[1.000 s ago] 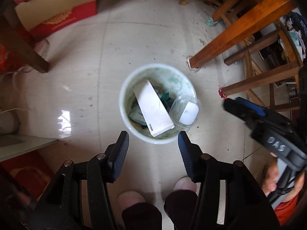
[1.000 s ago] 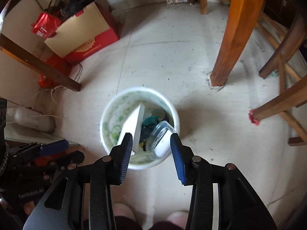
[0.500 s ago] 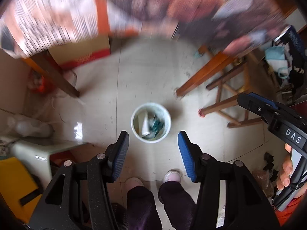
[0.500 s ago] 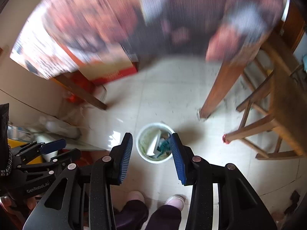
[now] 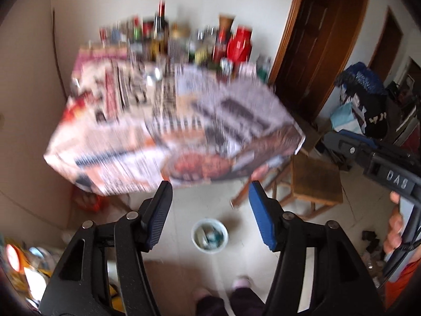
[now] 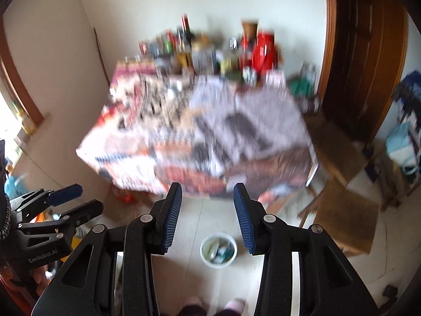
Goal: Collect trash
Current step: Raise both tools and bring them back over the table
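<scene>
Our left gripper point(image 5: 209, 189) and right gripper point(image 6: 208, 191) both hold their fingers wide with nothing between them. The round white trash bucket point(image 5: 209, 237) stands on the pale tiled floor point(image 6: 276, 268) well below, between the fingertips. Only the right view shows the window-side wall; the bucket holds white and teal scraps, blurred.

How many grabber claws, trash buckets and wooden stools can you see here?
Grabber claws: 2, left gripper and right gripper, both open and empty.
Trash buckets: 1, white bucket on the floor.
Wooden stools: 1, wooden stool beside the table.
Total: 4
</scene>
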The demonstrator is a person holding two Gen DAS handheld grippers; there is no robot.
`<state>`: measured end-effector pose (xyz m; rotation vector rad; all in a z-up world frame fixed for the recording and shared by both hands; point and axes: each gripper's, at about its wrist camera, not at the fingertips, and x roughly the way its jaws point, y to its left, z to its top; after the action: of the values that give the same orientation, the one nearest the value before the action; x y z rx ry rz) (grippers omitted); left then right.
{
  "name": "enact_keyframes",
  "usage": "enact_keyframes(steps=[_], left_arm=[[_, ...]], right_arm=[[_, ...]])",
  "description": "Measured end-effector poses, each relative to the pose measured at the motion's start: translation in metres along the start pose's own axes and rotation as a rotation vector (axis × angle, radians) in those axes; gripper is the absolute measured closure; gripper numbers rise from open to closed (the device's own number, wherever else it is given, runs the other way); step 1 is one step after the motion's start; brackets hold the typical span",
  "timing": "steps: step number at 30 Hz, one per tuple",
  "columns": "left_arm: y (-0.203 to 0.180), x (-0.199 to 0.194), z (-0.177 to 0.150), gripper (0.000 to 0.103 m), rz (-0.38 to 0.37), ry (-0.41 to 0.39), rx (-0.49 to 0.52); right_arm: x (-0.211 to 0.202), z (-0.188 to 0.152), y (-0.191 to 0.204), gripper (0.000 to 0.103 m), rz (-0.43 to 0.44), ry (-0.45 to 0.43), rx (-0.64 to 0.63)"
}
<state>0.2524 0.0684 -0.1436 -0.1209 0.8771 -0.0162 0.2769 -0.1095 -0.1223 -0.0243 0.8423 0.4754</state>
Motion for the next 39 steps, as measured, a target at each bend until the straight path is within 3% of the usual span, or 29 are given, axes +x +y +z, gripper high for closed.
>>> enact_keyframes(steps=[7,14,20,22,24,26,31,39], left_arm=[[0.011,-0.058,0.034,0.040,-0.024,-0.110,0.049],[0.020,-0.064,0.065,0.028,-0.032,-0.177,0.025],[0.024,-0.032,0.106,0.024,-0.002,-0.192,-0.032],[0.027,-0.021,0.121,0.024,0.016,-0.196,-0.062],[0.026,-0.006,0.140,0.024,0.038,-0.192,-0.094],[0.025,0.012,0.163,0.024,0.066,-0.182,-0.121],[0.019,0.055,0.209,0.024,0.092,-0.175,-0.192],[0.034,0.116,0.246,0.024,0.079,-0.102,-0.304]], right_arm=[[-0.050,0.026,0.022,0.066,-0.022,-0.137,0.052],[-0.045,0.051,0.016,0.064,-0.040,-0.168,0.039],[-0.028,0.081,-0.017,0.063,-0.023,-0.185,0.060],[-0.017,0.096,-0.033,0.058,-0.023,-0.186,0.055],[-0.007,0.113,-0.050,0.041,-0.027,-0.191,0.051],[0.001,0.130,-0.067,0.037,-0.033,-0.189,0.044],[0.032,0.167,-0.103,0.037,-0.030,-0.154,0.002],[0.093,0.206,-0.124,0.037,0.034,-0.067,0.019]])
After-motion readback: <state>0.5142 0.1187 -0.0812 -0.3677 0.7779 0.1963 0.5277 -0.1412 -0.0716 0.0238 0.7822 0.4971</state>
